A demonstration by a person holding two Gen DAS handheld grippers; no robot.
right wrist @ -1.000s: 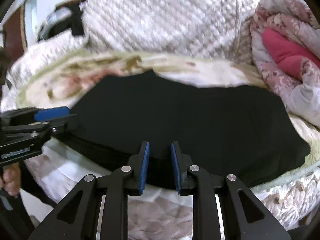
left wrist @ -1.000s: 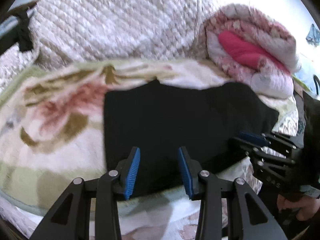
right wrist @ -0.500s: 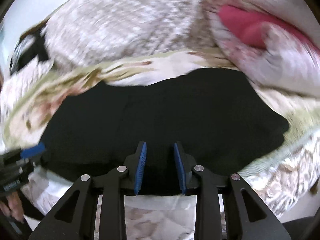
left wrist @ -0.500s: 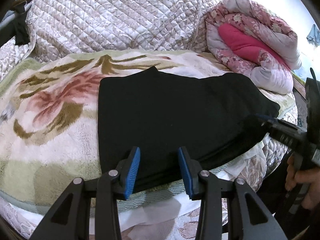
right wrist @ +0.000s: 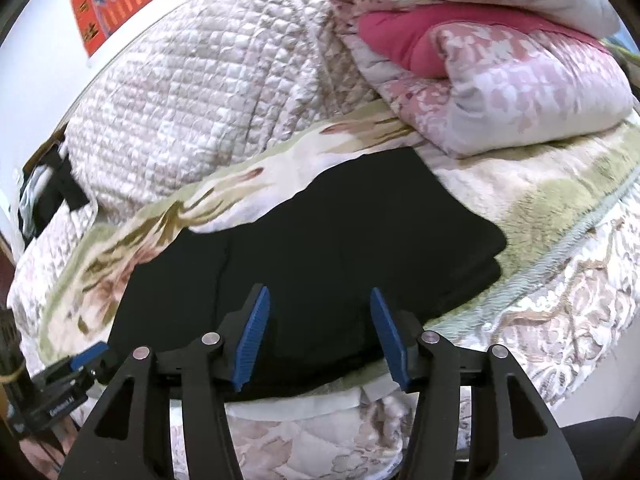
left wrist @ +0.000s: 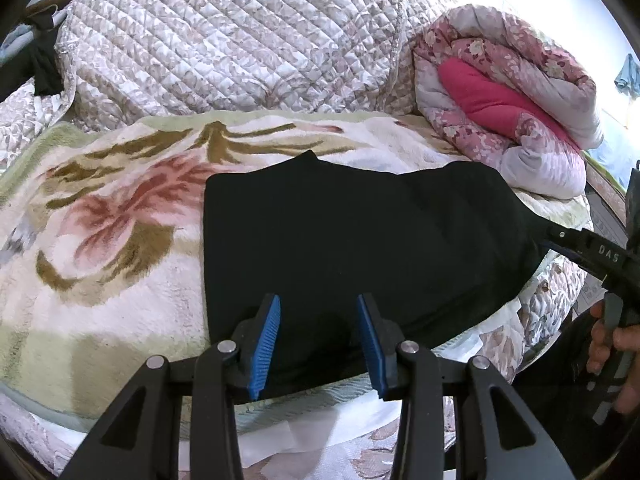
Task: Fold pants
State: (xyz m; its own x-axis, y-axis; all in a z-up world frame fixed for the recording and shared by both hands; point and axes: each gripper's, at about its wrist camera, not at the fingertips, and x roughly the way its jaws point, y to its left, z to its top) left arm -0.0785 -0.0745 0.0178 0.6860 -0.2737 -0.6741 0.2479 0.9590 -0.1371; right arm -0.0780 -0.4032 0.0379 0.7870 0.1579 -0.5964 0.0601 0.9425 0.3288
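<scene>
Left wrist view: pants (left wrist: 360, 248) lie flat as a folded black slab on the floral blanket (left wrist: 100, 240) on the bed, long axis running left-right across the view. Left gripper (left wrist: 318, 344) sits over the near edge at the slab's left part, jaws about half open, pads clear of the cloth, holding nothing. Right gripper (left wrist: 580, 246) pokes in at the slab's right end (its tips are lost against the black cloth here).

Right wrist view: same slab (right wrist: 320, 264), long axis running from lower left up to the right. Right gripper (right wrist: 320, 340) hovers at the near edge, jaws opening, cloth behind the gap but nothing pinched. Left gripper (right wrist: 86, 362) shows at the far left corner.

Judgement: right end layers look stacked and nearest the right gripper; each gripper covers its own end for the next fold across the long axis.
</scene>
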